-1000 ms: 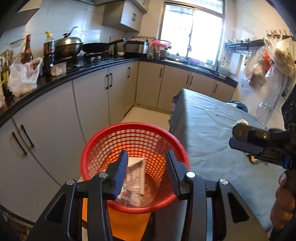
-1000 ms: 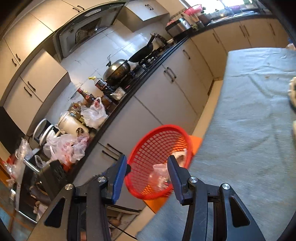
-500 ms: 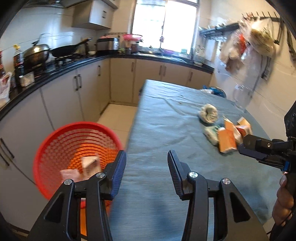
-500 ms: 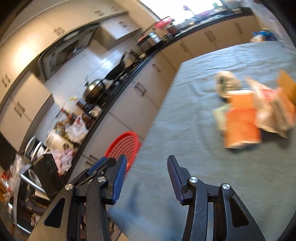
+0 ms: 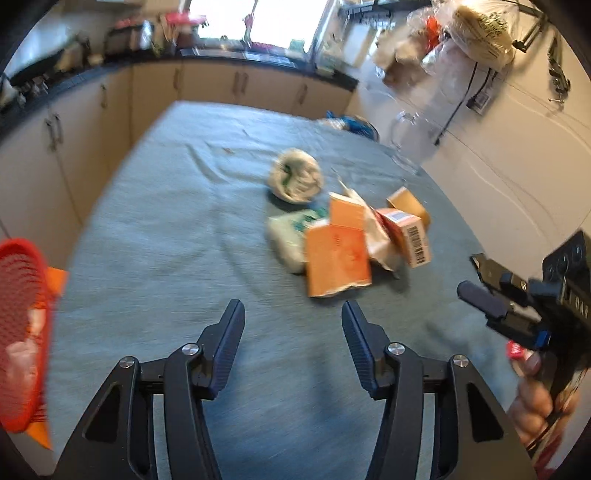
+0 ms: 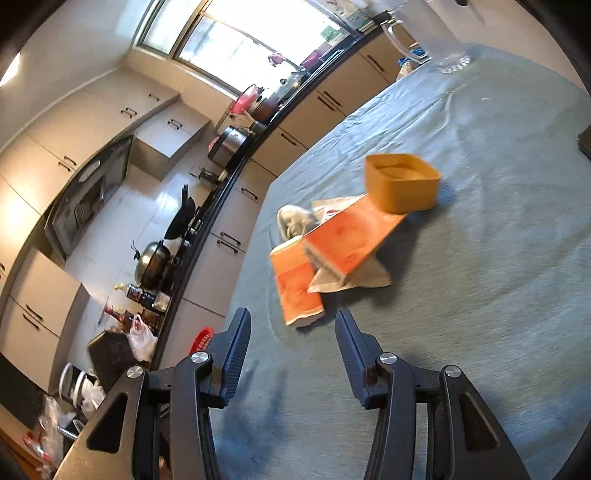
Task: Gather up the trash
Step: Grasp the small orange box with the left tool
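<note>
A heap of trash lies on the grey-blue tablecloth (image 5: 166, 229): a flat orange packet (image 5: 336, 260), an orange carton with a barcode (image 5: 406, 232), a crumpled white wad (image 5: 295, 179), a white-green pack (image 5: 288, 236) and a brown paper tub (image 6: 400, 182). My left gripper (image 5: 291, 317) hangs short of the heap with its jaws opening and nothing between them. My right gripper (image 6: 291, 325) is open and empty, just before the orange packet (image 6: 297, 286); it also shows at the right edge of the left wrist view (image 5: 480, 280). The red basket (image 5: 22, 332) holds trash at the far left.
A glass jug (image 6: 424, 33) stands at the table's far end. Cabinets and a dark counter (image 6: 236, 162) with pans and bottles run along the left. Plastic bags (image 5: 476, 33) hang on the right wall. A hand (image 5: 535, 402) grips the right gripper's handle.
Both grippers have swung from the red basket over to the trash heap on the table. The left jaws stand wider than before. The basket has slid to the left edge.
</note>
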The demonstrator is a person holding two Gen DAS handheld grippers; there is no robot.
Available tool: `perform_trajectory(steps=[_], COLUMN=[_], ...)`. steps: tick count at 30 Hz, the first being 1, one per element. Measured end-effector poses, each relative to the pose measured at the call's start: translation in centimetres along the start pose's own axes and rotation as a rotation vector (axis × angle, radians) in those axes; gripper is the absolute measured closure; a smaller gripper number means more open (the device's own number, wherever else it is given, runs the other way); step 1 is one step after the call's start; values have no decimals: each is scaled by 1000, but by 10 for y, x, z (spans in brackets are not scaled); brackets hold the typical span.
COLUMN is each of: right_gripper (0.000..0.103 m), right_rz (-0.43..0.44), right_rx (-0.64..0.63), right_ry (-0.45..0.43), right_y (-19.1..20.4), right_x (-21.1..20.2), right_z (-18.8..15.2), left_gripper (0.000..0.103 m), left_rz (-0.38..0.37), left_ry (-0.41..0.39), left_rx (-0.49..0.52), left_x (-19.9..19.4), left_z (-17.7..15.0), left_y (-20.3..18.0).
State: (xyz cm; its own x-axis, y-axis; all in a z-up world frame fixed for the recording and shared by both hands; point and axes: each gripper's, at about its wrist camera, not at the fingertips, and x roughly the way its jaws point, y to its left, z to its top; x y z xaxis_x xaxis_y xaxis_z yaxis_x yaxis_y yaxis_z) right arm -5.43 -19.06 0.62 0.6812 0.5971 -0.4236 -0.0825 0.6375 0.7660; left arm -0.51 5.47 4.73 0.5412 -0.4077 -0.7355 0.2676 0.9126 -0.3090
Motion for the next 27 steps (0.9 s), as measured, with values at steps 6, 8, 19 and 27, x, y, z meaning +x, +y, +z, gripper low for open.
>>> perform_trajectory(steps=[6,8,19,27], right_gripper=[49,49,48,38], right_rz=[8,8,-19,-89], right_rx=[23,28,61,114], right_ry=[-9,-11,-12,-8], right_y=[-13,-19,-31,-34], right_x=[-10,-14,-19,1], right_z=[5,6,19,39], left_gripper=[50,50,54,74], left_rz=[-87,-99,-117,-127], left_ry=[78,89,130,68], left_rx=[-79,-81,-74,-1], left_x=[37,44,77,63], left_z=[15,18,30,29], left_y=[-1,-4,-20,-27])
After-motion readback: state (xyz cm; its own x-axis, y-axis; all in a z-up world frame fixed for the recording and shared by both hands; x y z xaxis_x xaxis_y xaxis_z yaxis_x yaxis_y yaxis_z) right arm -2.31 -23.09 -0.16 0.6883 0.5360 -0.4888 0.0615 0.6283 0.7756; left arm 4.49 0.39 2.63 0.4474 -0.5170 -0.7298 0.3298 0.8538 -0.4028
